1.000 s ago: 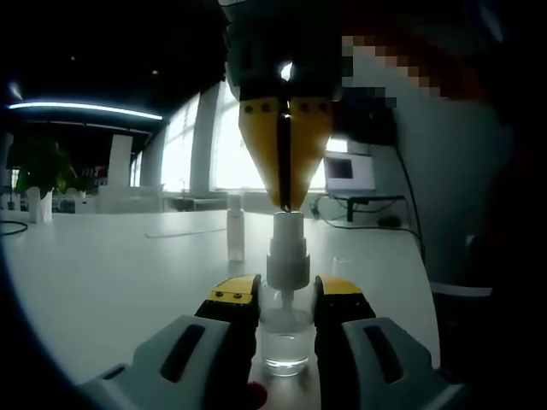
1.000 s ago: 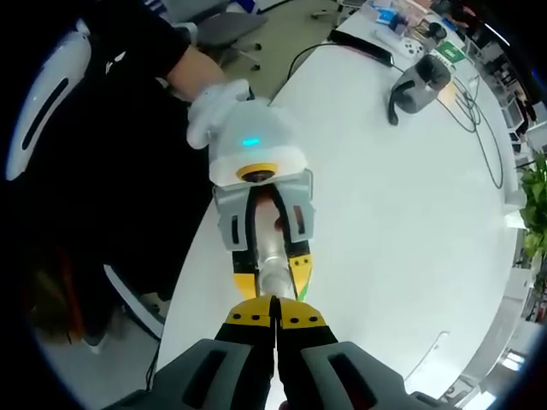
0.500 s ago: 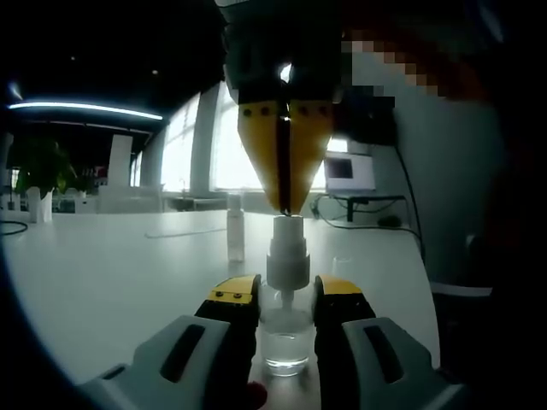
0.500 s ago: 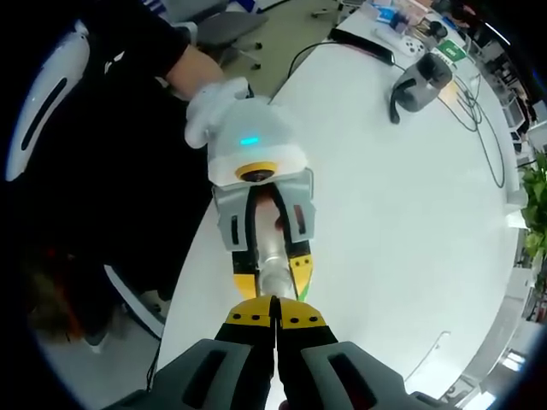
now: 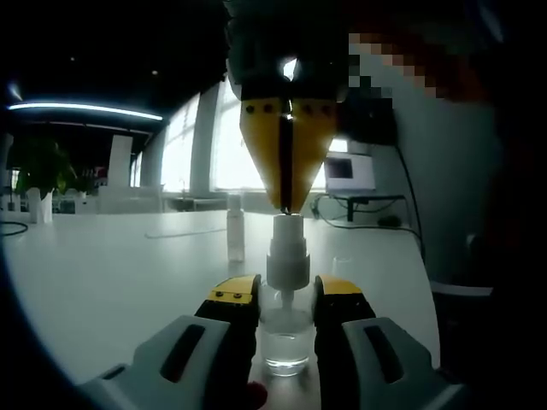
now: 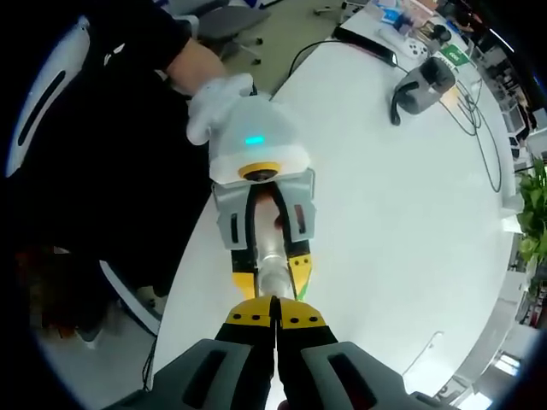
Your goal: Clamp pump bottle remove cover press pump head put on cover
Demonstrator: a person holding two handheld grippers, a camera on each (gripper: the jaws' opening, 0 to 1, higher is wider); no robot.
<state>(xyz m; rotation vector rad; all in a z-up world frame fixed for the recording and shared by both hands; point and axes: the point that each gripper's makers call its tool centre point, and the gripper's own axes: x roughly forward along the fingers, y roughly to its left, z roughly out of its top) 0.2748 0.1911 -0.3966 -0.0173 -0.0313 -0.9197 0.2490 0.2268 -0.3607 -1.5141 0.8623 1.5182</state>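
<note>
Pump bottle (image 5: 286, 329) is held upright between the clenched jaws of the left gripper (image 5: 286, 295) on the white table (image 5: 111, 273), and almost nothing has shifted over the last 1 second, so the pressing step is judged to be at its pause. From 12 o'clock, the right gripper (image 5: 286, 205), jaws pinched together on nothing, is set tip-down on the pump head (image 5: 288, 248), with the clear cover (image 5: 235, 226) left standing at about 11 o'clock behind.
</note>
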